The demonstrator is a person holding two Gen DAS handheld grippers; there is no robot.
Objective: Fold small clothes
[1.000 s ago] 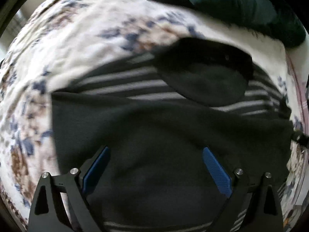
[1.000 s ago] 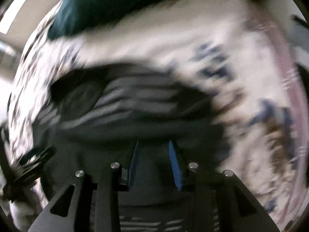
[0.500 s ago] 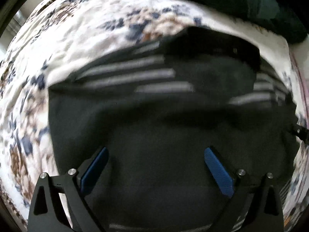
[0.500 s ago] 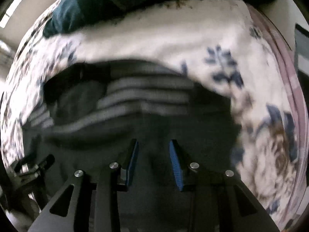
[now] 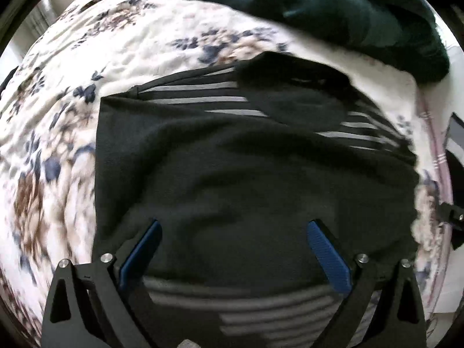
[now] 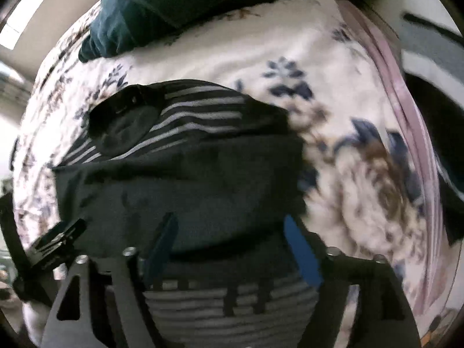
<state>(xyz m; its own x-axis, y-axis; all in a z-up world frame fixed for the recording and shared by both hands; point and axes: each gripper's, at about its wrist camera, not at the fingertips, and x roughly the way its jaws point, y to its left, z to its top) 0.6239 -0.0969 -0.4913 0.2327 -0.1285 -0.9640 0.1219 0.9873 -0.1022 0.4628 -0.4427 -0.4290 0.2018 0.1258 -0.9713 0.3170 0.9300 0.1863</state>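
Note:
A small dark garment with grey stripes (image 5: 246,174) lies folded over itself on the floral bedspread (image 5: 72,101). It also shows in the right wrist view (image 6: 179,185). A dark rounded part (image 5: 295,95) lies at its far end. My left gripper (image 5: 232,232) is open, its blue pads wide apart above the near dark fold, holding nothing. My right gripper (image 6: 229,232) is open above the garment's right part, its blue pads apart and empty. The left gripper's tip (image 6: 55,240) shows at the left of the right wrist view.
A dark teal blanket or garment (image 5: 333,8) is heaped at the far side of the bed, also in the right wrist view (image 6: 174,3). The bed's pink-trimmed edge (image 6: 406,110) runs along the right, with dark furniture beyond.
My right gripper has opened from nearly shut to wide, letting go of the cloth. Both grippers have drawn back slightly, and striped cloth now shows beneath them. The left gripper stays open.

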